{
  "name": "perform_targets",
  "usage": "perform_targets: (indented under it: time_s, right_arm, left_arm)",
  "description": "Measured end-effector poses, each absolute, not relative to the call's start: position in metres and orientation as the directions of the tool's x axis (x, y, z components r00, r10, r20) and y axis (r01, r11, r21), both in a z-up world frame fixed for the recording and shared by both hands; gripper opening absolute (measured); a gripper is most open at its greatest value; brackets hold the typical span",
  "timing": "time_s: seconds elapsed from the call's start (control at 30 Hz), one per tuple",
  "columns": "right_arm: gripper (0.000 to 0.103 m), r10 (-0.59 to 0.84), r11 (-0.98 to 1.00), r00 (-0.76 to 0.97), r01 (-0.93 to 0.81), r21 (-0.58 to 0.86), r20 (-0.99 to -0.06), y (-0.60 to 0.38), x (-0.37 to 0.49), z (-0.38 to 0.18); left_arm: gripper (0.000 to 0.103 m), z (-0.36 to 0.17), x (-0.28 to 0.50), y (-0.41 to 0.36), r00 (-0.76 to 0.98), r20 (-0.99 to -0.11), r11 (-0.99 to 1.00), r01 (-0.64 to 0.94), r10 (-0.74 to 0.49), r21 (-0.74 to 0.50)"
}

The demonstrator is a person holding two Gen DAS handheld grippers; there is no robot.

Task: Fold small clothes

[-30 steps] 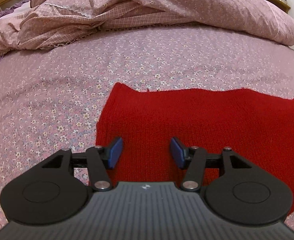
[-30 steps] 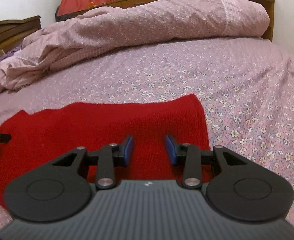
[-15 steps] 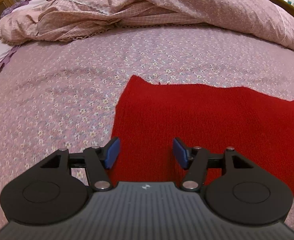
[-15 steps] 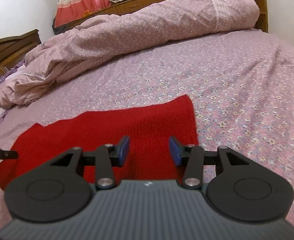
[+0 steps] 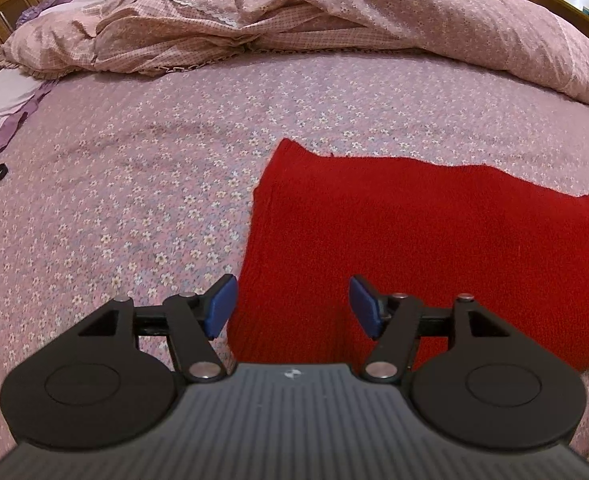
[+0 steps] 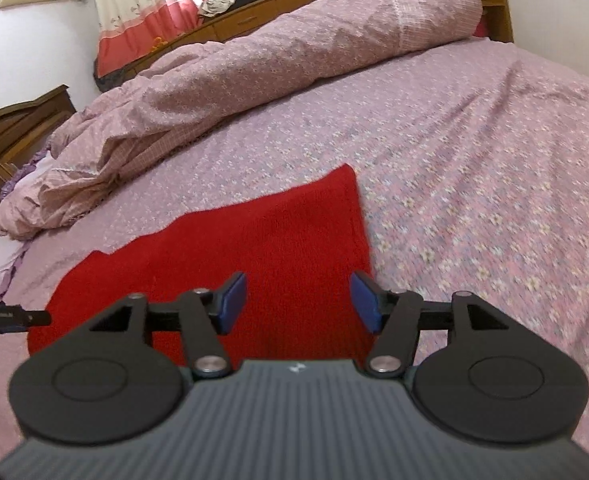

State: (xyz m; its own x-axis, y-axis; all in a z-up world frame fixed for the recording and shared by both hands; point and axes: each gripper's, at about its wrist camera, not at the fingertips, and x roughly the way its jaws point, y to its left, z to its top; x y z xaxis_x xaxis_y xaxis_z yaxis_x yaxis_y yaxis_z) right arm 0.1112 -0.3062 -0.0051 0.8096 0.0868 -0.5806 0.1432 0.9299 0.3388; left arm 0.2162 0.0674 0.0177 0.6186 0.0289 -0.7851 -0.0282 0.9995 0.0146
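A red knitted garment (image 5: 414, 232) lies flat as a folded rectangle on the flowered bedsheet (image 5: 134, 168). My left gripper (image 5: 292, 306) hovers above its left end, jaws opening, nothing between the blue pads. In the right wrist view the same red garment (image 6: 254, 256) spreads out ahead, and my right gripper (image 6: 298, 304) hangs over its right end, jaws opening wide and empty. The tip of the left gripper (image 6: 10, 318) pokes in at the left edge of that view.
A rumpled pink flowered duvet (image 5: 334, 16) is heaped along the far side of the bed. A wooden headboard (image 6: 18, 128) and curtains (image 6: 142, 4) stand beyond. A small black object (image 5: 0, 171) lies on the sheet at far left.
Both grippers have pulled back and risen from the red garment, which now looks smaller and farther. The right jaws have spread clearly wider; the left ones a little.
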Motion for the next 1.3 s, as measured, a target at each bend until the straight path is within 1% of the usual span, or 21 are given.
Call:
perform_targets:
  time_s: [0.13, 0.27, 0.33, 0.37, 0.4, 0.5, 0.67, 0.8, 0.93, 1.03, 1.17, 1.3]
  right_arm:
    - [0.063, 0.065, 0.917, 0.792, 0.193, 0.35, -0.606, -0.306, 0.1, -0.01]
    - [0.064, 0.072, 0.884, 0.769, 0.246, 0.398, -0.636, -0.31, 0.09, -0.019]
    - [0.069, 0.084, 0.863, 0.754, 0.272, 0.426, -0.652, -0.31, 0.086, -0.026]
    - [0.076, 0.091, 0.856, 0.748, 0.278, 0.436, -0.657, -0.308, 0.086, -0.029]
    - [0.078, 0.1, 0.845, 0.743, 0.287, 0.45, -0.661, -0.308, 0.085, -0.033]
    - [0.078, 0.122, 0.82, 0.736, 0.304, 0.486, -0.666, -0.305, 0.088, -0.041]
    - [0.078, 0.16, 0.771, 0.735, 0.324, 0.549, -0.659, -0.299, 0.098, -0.053]
    - [0.08, 0.174, 0.735, 0.747, 0.335, 0.589, -0.642, -0.295, 0.105, -0.061]
    - [0.08, 0.158, 0.698, 0.768, 0.358, 0.621, -0.621, -0.293, 0.112, -0.066]
    - [0.085, 0.147, 0.671, 0.789, 0.364, 0.647, -0.596, -0.292, 0.116, -0.069]
    - [0.085, 0.116, 0.67, 0.81, 0.363, 0.647, -0.575, -0.289, 0.12, -0.072]
    - [0.085, 0.094, 0.635, 0.836, 0.368, 0.679, -0.541, -0.289, 0.124, -0.077]
  left_arm:
    - [0.069, 0.016, 0.211, 0.072, 0.613, -0.79, 0.999, -0.037, 0.023, 0.0]
    - [0.07, 0.014, 0.208, 0.075, 0.606, -0.795, 0.999, -0.044, 0.019, -0.009]
    - [0.071, 0.011, 0.207, 0.077, 0.602, -0.798, 0.999, -0.047, 0.017, -0.013]
    - [0.071, 0.01, 0.208, 0.078, 0.6, -0.8, 0.999, -0.049, 0.017, -0.015]
    - [0.071, 0.008, 0.208, 0.079, 0.596, -0.802, 0.999, -0.052, 0.018, -0.016]
    - [0.072, 0.004, 0.209, 0.08, 0.588, -0.808, 0.998, -0.055, 0.02, -0.016]
    - [0.073, 0.0, 0.211, 0.082, 0.583, -0.812, 0.998, -0.056, 0.016, -0.021]
    - [0.075, -0.005, 0.213, 0.083, 0.581, -0.814, 0.999, -0.052, 0.016, -0.018]
    - [0.077, -0.012, 0.215, 0.084, 0.576, -0.817, 0.999, -0.047, 0.015, -0.015]
    - [0.078, -0.015, 0.217, 0.085, 0.572, -0.82, 0.999, -0.049, 0.012, -0.02]
    - [0.079, -0.017, 0.217, 0.086, 0.572, -0.82, 0.998, -0.051, 0.01, -0.023]
    - [0.079, -0.018, 0.217, 0.086, 0.571, -0.821, 0.998, -0.053, 0.009, -0.026]
